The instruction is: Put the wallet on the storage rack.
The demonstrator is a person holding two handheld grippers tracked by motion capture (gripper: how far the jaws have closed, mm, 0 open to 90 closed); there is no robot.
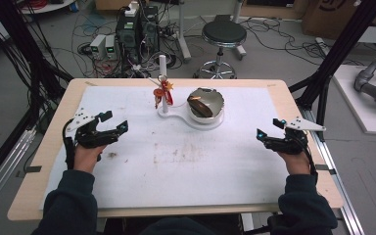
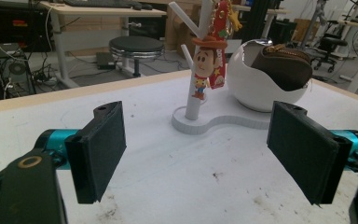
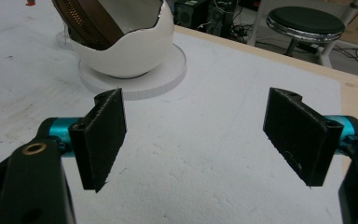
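Up close, left gripper [image 2: 198, 154] fingers wide frame a cowboy keychain [image 2: 208, 65]; right gripper [image 3: 205, 140] likewise wide.

Bright even overhead light, soft shadows, high view slightly soft.

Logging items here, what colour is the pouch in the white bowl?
Brown pouch, gold zipper; clearest in the left gripper view.

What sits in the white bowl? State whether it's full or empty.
Not empty: a brown zippered pouch lies inside the egg-shaped white bowl, poking above its rim.
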